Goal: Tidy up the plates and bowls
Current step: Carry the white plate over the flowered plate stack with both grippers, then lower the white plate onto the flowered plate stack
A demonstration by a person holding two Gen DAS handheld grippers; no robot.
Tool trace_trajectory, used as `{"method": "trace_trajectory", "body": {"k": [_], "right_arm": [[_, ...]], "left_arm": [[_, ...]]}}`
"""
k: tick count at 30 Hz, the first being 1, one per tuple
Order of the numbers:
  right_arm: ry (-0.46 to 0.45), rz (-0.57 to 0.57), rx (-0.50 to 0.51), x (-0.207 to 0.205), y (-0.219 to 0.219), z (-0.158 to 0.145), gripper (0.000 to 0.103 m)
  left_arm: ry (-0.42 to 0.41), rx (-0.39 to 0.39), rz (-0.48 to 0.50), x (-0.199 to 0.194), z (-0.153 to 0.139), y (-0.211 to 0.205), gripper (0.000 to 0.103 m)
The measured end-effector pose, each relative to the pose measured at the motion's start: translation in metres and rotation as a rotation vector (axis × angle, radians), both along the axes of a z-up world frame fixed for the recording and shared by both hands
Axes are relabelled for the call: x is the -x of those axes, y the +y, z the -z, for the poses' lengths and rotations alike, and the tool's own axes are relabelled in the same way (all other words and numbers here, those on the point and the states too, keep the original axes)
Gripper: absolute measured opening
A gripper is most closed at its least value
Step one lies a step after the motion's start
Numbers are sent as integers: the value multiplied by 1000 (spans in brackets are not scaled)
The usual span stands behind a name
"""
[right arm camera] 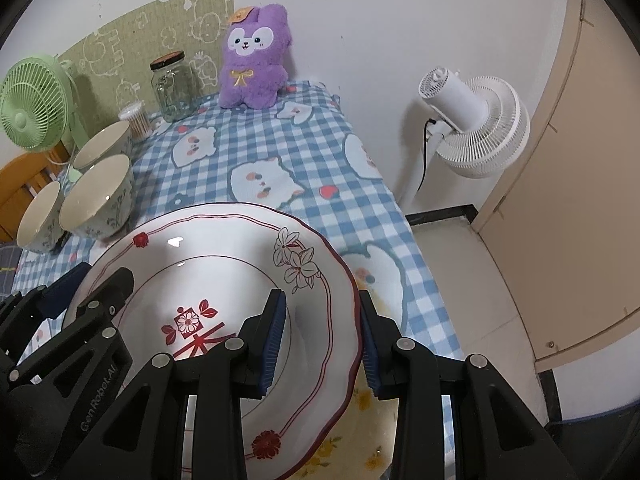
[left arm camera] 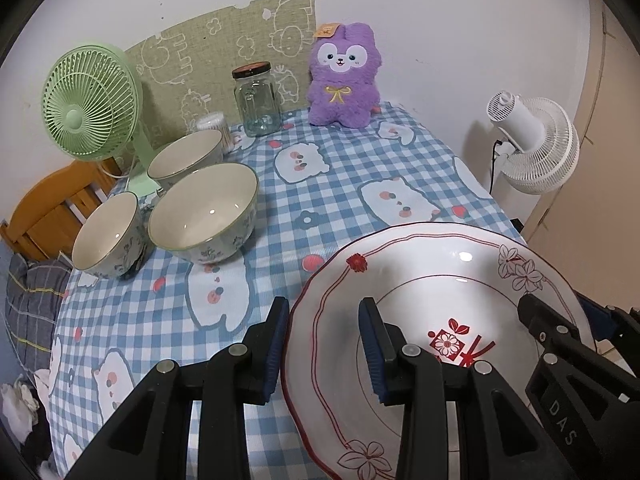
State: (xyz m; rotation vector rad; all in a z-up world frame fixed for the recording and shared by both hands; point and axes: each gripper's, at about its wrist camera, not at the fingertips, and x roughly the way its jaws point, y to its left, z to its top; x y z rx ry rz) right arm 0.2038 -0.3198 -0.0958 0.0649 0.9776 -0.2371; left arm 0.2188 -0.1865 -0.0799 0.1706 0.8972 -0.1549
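- Left wrist view: the left gripper (left arm camera: 324, 344) sits at lower centre, its jaws straddling the left rim of the plate (left arm camera: 432, 264), which fills the lower right; whether the pads press on it cannot be told.
- The right gripper (left arm camera: 560, 320) straddles the plate's right rim.
- Three bowls (left arm camera: 202, 212) cluster at mid left on the checked cloth (left arm camera: 340, 184).
- Right wrist view: the right gripper (right arm camera: 322, 340), at lower centre, straddles the plate's (right arm camera: 224, 236) right rim; whether it clamps cannot be told.
- The left gripper (right arm camera: 96, 284) is at lower left.
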Motion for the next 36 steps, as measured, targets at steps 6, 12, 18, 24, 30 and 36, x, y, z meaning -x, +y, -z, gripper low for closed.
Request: {"method": "trace_trajectory", "body": {"k": [6,12,18,24,30,36], "right_arm": [[2,4,-2,14,0,6,38],[0,10,2,27,-2,11,38],[-1,15,2,34,-3,17,38],[8,13,13,35,-4,22,38],[13,13,5,35,-6,29,38],[10,18,5,36,-7,33,38]], "left_arm": [[8,-2,8,11,7,-1,35],[8,0,18,21,11,-2,35],[31,-7,27,26,21,-4,35],[41,-15,26,26,28,-4,35],[34,-23,33,26,30,-4,35],[26,-32,43,27,32,-6,35]]}}
